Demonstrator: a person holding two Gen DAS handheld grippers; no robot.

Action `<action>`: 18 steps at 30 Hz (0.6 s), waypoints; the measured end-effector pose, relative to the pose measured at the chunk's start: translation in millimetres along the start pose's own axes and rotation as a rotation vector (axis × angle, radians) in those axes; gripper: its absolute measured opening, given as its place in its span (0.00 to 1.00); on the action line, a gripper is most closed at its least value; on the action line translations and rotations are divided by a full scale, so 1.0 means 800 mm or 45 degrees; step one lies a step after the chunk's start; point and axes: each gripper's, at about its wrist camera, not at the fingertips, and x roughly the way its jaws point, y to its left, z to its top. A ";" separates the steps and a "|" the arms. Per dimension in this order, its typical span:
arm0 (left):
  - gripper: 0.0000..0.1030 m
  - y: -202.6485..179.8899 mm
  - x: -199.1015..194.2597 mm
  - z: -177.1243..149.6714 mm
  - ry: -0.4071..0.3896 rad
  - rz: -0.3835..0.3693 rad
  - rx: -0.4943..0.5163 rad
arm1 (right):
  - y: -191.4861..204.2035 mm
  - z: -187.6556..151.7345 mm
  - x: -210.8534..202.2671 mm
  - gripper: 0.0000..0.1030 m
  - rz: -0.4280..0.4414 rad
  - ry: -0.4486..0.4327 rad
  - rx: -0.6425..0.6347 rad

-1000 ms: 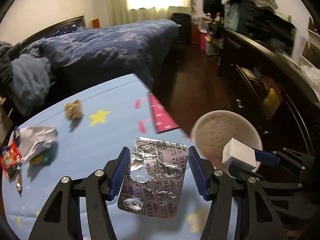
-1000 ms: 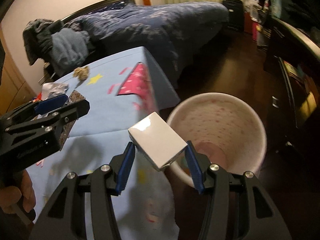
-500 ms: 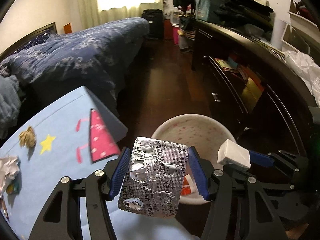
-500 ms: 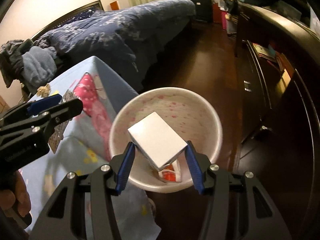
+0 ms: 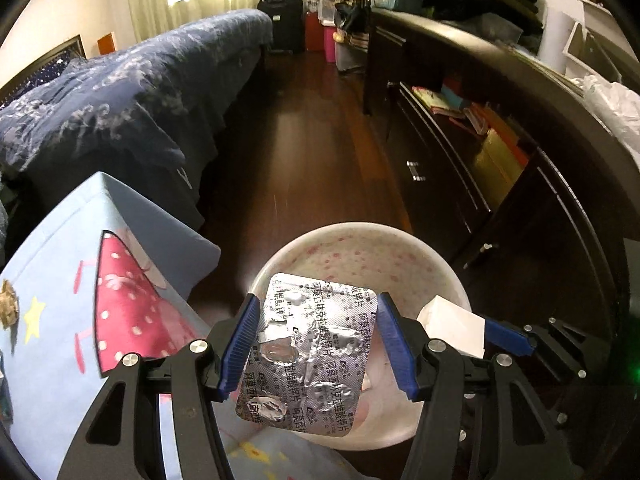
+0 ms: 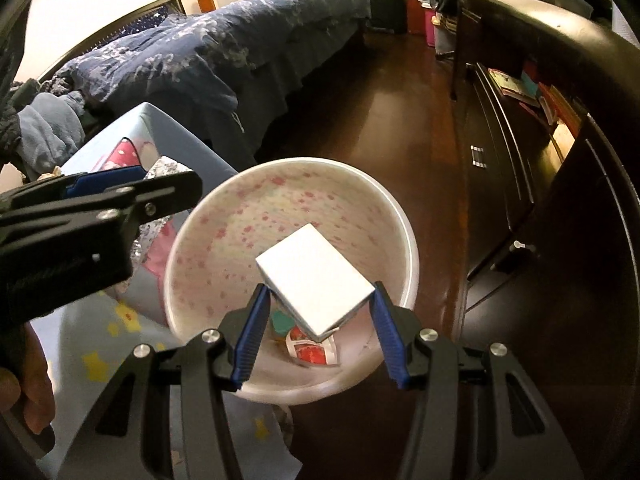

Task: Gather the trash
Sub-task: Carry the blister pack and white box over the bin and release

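Note:
My left gripper (image 5: 318, 344) is shut on a silver pill blister pack (image 5: 308, 356) and holds it over the near rim of a white, pink-speckled trash bin (image 5: 360, 248). My right gripper (image 6: 318, 328) is shut on a small white box (image 6: 316, 280) and holds it above the bin's opening (image 6: 224, 220). The box also shows at the right of the left wrist view (image 5: 452, 326). A red-and-white wrapper (image 6: 310, 350) and a teal scrap (image 6: 282, 320) lie in the bin's bottom. The left gripper shows at the left of the right wrist view (image 6: 132, 184).
A table with a light-blue cloth (image 5: 52, 264) stands left of the bin, with a brown crumpled scrap (image 5: 8, 308) on it. A bed with a dark blue quilt (image 5: 120, 80) is behind. A dark cabinet (image 5: 500, 160) runs along the right, across the wooden floor (image 5: 304, 140).
Both grippers have swung from over the table to over the trash bin, each still holding its item. The bin now lies directly under them.

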 end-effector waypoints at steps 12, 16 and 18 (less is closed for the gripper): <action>0.58 0.005 0.036 0.008 0.100 -0.007 -0.024 | -0.002 0.006 0.027 0.51 -0.004 0.032 0.006; 0.59 0.004 0.037 0.011 0.096 -0.003 -0.015 | -0.003 0.007 0.030 0.51 -0.009 0.034 0.003; 0.58 0.004 0.037 0.012 0.092 -0.003 -0.014 | -0.004 0.007 0.029 0.52 -0.009 0.031 0.008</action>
